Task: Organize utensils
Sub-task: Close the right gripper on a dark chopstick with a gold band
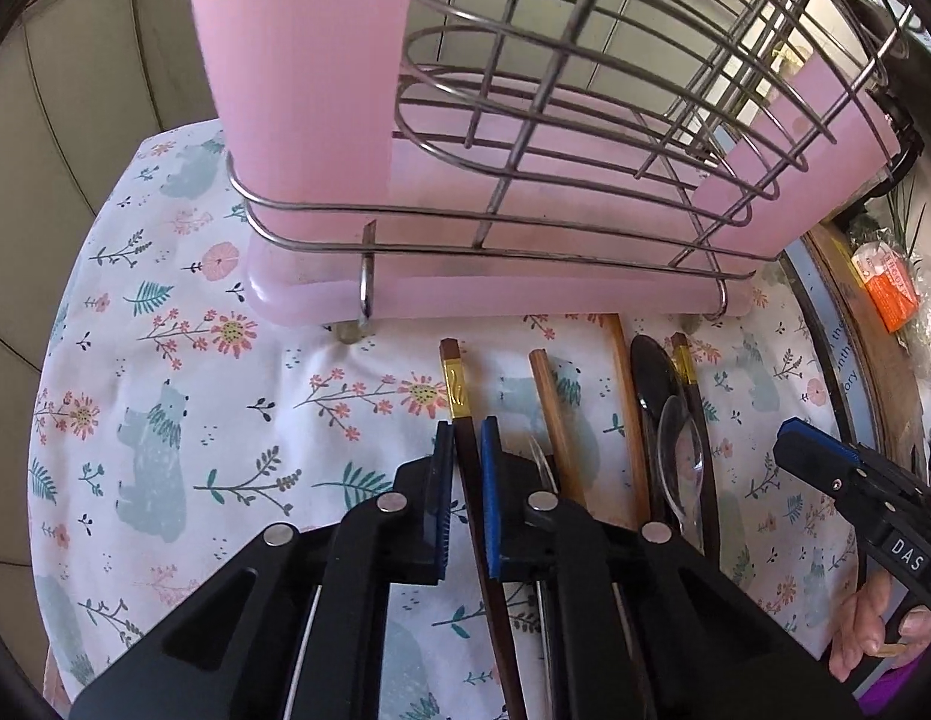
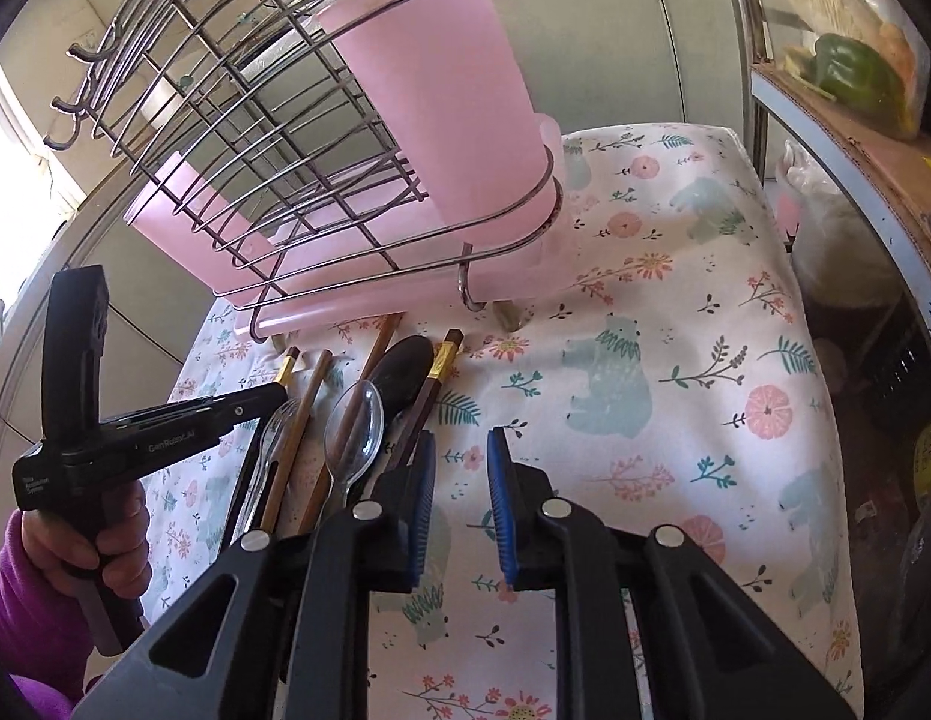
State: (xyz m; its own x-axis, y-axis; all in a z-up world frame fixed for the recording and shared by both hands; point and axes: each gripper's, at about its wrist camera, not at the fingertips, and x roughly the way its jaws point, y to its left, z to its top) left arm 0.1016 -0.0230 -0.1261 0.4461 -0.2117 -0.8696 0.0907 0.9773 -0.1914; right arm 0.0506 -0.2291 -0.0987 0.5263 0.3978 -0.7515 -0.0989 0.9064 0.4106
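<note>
My left gripper [image 1: 466, 441] straddles a dark chopstick [image 1: 465, 420] on the floral worktop [image 1: 165, 390], jaws parted, pads just beside it. Ahead stands the wire rack [image 1: 525, 180]; right of the chopstick lie more chopsticks and two spoons [image 1: 675, 420].

A: Where does the wire utensil rack [image 1: 525, 168] stand?

B: On the tablecloth [image 1: 165, 300], behind the utensils. A plastic cup [image 1: 297, 90] sits in its left end.

A: And the utensils?

B: In a row before the rack: a gold-banded chopstick [image 1: 459, 396] leftmost, between the left gripper [image 1: 465, 498] fingers; a plain chopstick [image 1: 555, 414] next; a clear spoon [image 1: 681, 450] lies over a dark spoon [image 1: 654, 372] further right.
</note>
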